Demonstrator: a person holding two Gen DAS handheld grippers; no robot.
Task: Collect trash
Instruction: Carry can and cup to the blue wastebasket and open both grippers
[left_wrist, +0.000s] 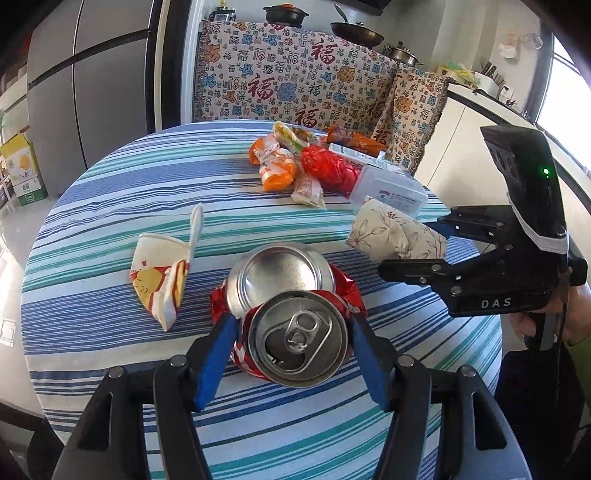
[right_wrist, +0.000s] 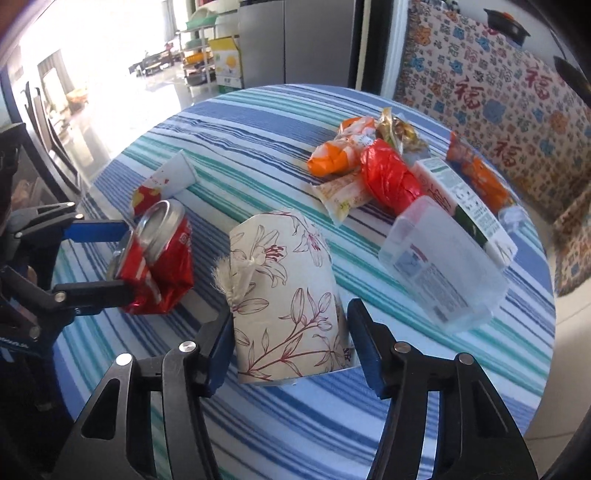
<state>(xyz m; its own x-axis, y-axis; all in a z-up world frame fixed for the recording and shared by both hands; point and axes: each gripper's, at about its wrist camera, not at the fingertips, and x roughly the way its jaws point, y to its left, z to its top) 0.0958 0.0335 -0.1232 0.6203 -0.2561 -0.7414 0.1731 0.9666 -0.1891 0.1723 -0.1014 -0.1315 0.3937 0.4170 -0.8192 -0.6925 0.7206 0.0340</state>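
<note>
On table: one crushed can.

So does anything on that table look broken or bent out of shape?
Yes. The red can held in the left claw is crushed and folded nearly double. The floral paper cup between the right claw's fingers is squashed, and a torn yellow paper cup lies flattened on the striped tablecloth.

Legible text, both views:
- "DAS", white capitals, on the black body of the right gripper, seen from the left wrist.
- "福", large red characters, repeated across the patterned cloth hanging beyond the table's far edge.
- Printed labels on the clear plastic box and the white carton: too small to read.
</note>
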